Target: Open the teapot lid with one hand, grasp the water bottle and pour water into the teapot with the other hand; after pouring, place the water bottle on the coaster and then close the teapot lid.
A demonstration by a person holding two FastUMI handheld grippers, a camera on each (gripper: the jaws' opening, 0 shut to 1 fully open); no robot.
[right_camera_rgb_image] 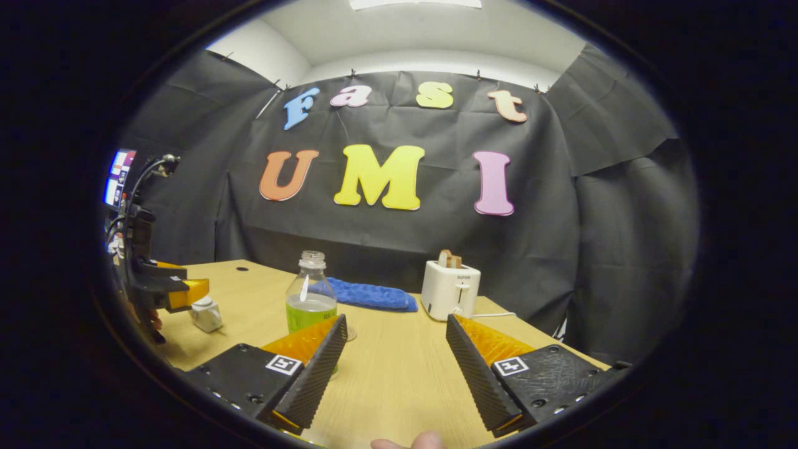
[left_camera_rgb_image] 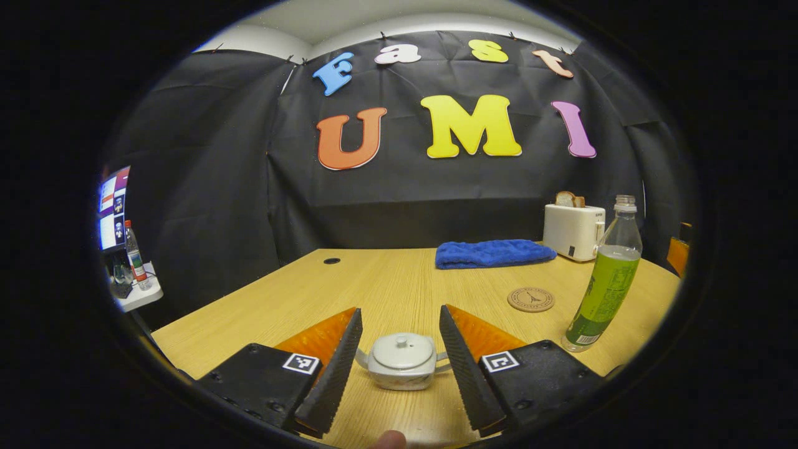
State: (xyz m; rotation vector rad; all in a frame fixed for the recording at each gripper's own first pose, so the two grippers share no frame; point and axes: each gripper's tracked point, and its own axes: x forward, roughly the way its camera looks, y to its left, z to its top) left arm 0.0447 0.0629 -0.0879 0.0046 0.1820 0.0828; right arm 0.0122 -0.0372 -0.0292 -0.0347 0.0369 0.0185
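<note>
A small white teapot (left_camera_rgb_image: 402, 362) with its lid (left_camera_rgb_image: 402, 350) on sits on the wooden table (left_camera_rgb_image: 386, 280), just beyond and between the fingers of my open left gripper (left_camera_rgb_image: 400, 333). The water bottle (left_camera_rgb_image: 605, 280), clear, capless, with a green label, stands upright at the right. A round cork coaster (left_camera_rgb_image: 530, 299) lies left of it. In the right gripper view my right gripper (right_camera_rgb_image: 396, 340) is open and holds nothing; the water bottle (right_camera_rgb_image: 310, 296) stands just beyond its left finger. The left gripper (right_camera_rgb_image: 181, 290) hovers by the teapot (right_camera_rgb_image: 206, 315) at far left.
A folded blue towel (left_camera_rgb_image: 492, 253) lies at the back of the table beside a white toaster (left_camera_rgb_image: 573, 231) holding bread. A side shelf at far left carries a screen (left_camera_rgb_image: 112, 209) and another bottle (left_camera_rgb_image: 134, 255). A cable hole (left_camera_rgb_image: 331, 260) marks the table's back left.
</note>
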